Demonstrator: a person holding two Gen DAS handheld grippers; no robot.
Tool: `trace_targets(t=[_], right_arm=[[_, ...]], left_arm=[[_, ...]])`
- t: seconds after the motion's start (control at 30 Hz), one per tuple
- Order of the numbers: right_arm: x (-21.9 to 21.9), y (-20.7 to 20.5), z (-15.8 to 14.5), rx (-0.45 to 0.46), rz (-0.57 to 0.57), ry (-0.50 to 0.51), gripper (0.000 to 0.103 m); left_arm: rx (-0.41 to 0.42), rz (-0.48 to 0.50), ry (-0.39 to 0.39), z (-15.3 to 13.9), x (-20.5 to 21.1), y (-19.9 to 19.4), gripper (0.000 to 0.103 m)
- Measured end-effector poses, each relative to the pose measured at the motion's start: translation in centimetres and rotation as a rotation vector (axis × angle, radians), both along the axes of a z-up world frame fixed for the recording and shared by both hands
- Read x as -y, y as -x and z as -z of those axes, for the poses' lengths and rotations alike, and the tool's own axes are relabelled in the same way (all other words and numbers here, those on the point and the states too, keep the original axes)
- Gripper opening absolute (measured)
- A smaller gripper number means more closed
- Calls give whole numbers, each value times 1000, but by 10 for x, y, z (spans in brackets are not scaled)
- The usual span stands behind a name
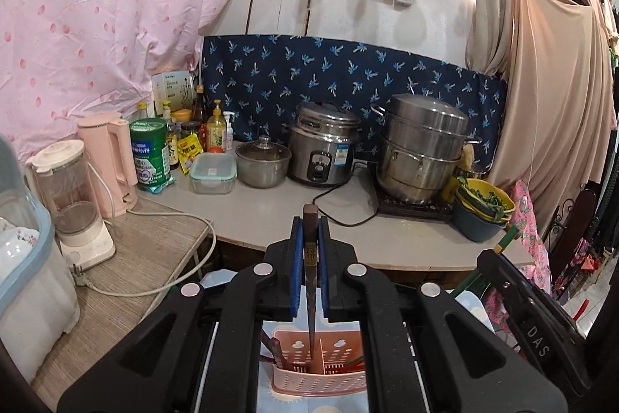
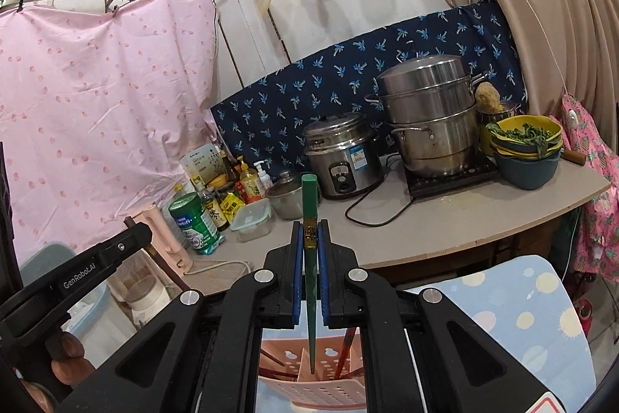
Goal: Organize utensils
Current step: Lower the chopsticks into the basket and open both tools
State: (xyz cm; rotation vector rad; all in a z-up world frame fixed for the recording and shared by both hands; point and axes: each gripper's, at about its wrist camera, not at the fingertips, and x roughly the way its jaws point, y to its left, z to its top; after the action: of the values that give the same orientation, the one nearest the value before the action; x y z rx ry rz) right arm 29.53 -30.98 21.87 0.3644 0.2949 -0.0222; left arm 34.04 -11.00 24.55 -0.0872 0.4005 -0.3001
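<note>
In the left wrist view my left gripper is shut on a dark brown chopstick. It stands upright between the blue pads, its thin tip hanging over a pink perforated utensil holder. My right gripper is shut on a green chopstick, upright too, with its tip just above the same holder. Reddish chopsticks lean in the holder's compartments. Each gripper's black body shows at the edge of the other's view.
The holder stands on a pale blue dotted cloth. Behind it a grey counter carries a rice cooker, a stacked steel steamer, a small lidded pot, bottles, a pink kettle, a blender and bowls of greens.
</note>
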Motion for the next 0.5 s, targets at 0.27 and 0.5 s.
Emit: trace_targets(t=[0.27, 0.5], right_arm=[[-1, -14, 32, -71, -7, 12, 7], [-6, -15, 41, -93, -13, 23, 10]], left_arm=[[-54, 14, -13, 28, 8, -8, 7], [-67, 21, -15, 36, 8, -6, 11]])
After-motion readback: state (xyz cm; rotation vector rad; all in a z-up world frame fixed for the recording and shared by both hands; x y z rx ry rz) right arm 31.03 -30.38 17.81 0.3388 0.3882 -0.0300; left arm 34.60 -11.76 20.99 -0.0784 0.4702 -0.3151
